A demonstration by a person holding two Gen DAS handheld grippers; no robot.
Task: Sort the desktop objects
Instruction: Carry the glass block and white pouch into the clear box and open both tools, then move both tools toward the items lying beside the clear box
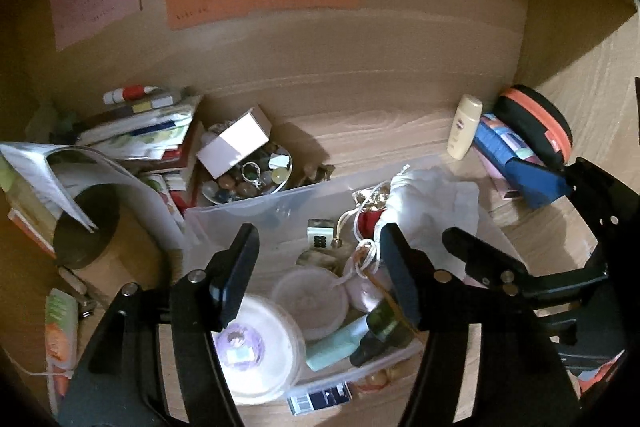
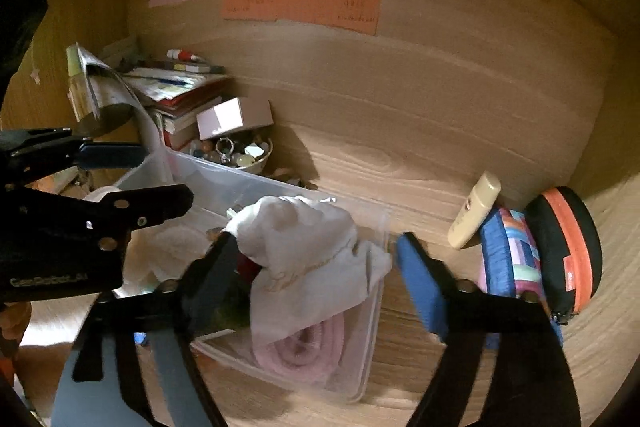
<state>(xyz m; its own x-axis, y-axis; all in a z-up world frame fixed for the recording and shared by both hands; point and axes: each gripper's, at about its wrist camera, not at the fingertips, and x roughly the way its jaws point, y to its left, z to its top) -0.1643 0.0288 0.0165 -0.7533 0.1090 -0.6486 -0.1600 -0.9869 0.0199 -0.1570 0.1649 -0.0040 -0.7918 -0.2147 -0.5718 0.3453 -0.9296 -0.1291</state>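
Fingers of both my tools are spread and grip nothing: my left gripper [image 1: 320, 263] hangs over the clear plastic storage box [image 1: 256, 203], my right gripper [image 2: 316, 259] over the white cloth bag [image 2: 304, 239] lying in it. I judge the sorting about half done, since round white lidded tubs [image 1: 308, 299] already sit inside. Farther, the cream plastic bottle [image 2: 474, 211], the black-orange zip case [image 2: 568, 247] and the bowl of coloured beads [image 1: 248, 175] wait on the wooden desk [image 2: 400, 155]

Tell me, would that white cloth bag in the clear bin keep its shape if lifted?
Probably not: the white cloth bag looks soft and wrinkled, draped over the things in the clear bin, so it would likely sag. It seems light, and unlikely to roll or break.
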